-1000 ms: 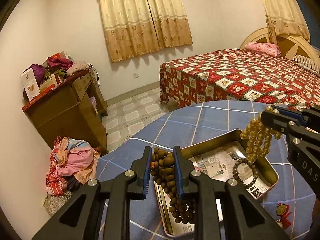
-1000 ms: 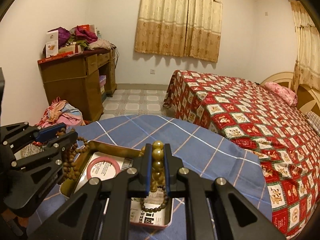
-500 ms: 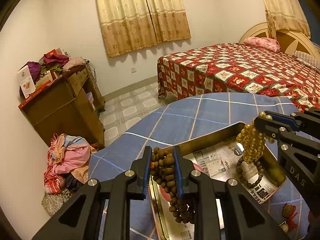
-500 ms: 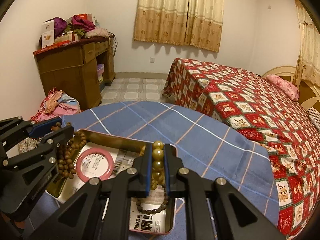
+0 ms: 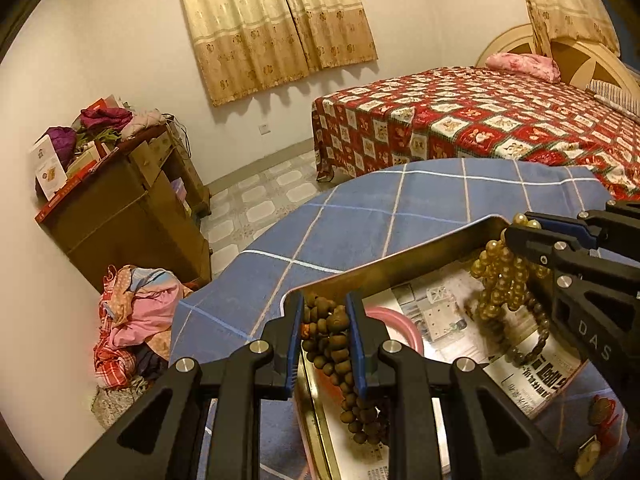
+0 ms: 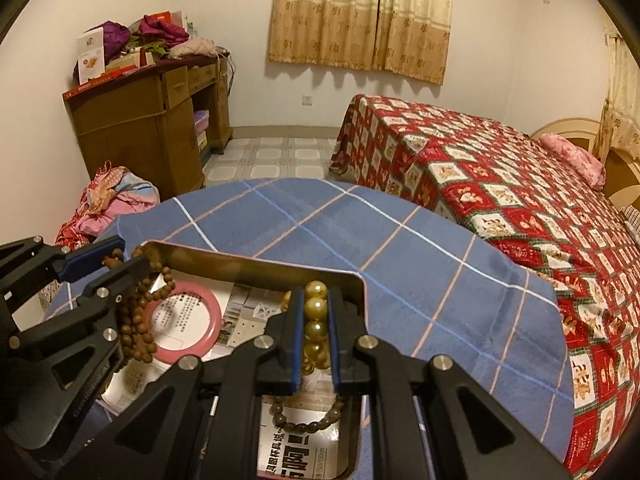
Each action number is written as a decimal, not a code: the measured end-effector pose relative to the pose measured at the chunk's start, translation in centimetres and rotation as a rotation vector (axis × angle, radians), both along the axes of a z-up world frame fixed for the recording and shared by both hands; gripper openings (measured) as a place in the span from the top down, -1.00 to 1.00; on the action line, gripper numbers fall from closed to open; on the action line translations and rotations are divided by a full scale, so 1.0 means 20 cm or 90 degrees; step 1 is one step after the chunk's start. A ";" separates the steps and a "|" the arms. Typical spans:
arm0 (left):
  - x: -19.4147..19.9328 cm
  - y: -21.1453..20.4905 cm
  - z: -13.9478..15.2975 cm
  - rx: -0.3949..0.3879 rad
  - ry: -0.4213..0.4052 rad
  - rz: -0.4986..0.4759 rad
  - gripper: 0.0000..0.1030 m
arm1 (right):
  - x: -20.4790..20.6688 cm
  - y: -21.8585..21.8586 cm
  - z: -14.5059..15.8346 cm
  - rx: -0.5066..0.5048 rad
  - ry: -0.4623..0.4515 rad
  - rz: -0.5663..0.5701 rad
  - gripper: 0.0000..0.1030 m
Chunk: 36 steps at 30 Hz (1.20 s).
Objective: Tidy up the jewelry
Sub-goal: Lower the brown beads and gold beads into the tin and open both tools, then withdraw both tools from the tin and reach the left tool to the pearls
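Left gripper (image 5: 323, 334): your jaws are clenched on a strand of dark brown wooden beads (image 5: 334, 344); the strand hangs straight down, long axis vertical, its lower end dangling into the tin tray (image 5: 400, 270) near the tray's left edge.
Right gripper (image 6: 314, 330): your jaws are clamped tight on a bunch of golden-yellow beads (image 6: 315, 320); the beads line up along the jaws, and the rest hangs downward over the tray's right end.
Tray: a shallow rectangular metal tin lined with printed paper, its long axis running left to right across the table (image 6: 400, 264).
Pink bangle (image 6: 182, 324): lies flat on the paper toward the tray's left half, just beside the brown strand.
Dark bead bracelet (image 6: 306, 414): lies flat on the paper at the tray's right end, below your right jaws.
Table: round-edged, covered by a blue checked cloth.
Room: a bed (image 6: 500, 184) with a red patterned cover beyond the table, a cluttered wooden dresser (image 6: 152, 116) at left, beige curtains (image 6: 360, 16) on the far wall.
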<state>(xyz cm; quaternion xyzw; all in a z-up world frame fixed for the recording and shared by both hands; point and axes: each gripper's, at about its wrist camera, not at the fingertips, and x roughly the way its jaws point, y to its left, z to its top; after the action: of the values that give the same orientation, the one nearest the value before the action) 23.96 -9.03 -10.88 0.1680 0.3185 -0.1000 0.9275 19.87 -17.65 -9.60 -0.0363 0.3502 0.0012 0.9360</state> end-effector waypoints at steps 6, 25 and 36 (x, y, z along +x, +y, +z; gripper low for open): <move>0.01 0.01 -0.04 0.002 0.010 0.000 0.58 | 0.02 0.02 -0.03 -0.007 0.011 0.006 0.75; -0.10 0.08 0.01 0.019 -0.030 0.018 -0.56 | -0.14 0.00 0.01 -0.041 -0.004 -0.028 -0.05; -0.38 0.32 -0.05 0.028 0.003 0.067 -0.56 | -0.47 -0.04 0.01 -0.047 -0.029 -0.064 -0.29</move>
<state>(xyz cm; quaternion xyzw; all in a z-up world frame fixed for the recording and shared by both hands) 16.43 -2.66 -11.87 0.1713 0.3309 -0.0447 0.9269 10.44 -18.55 -9.48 -0.0535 0.3300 -0.0595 0.9406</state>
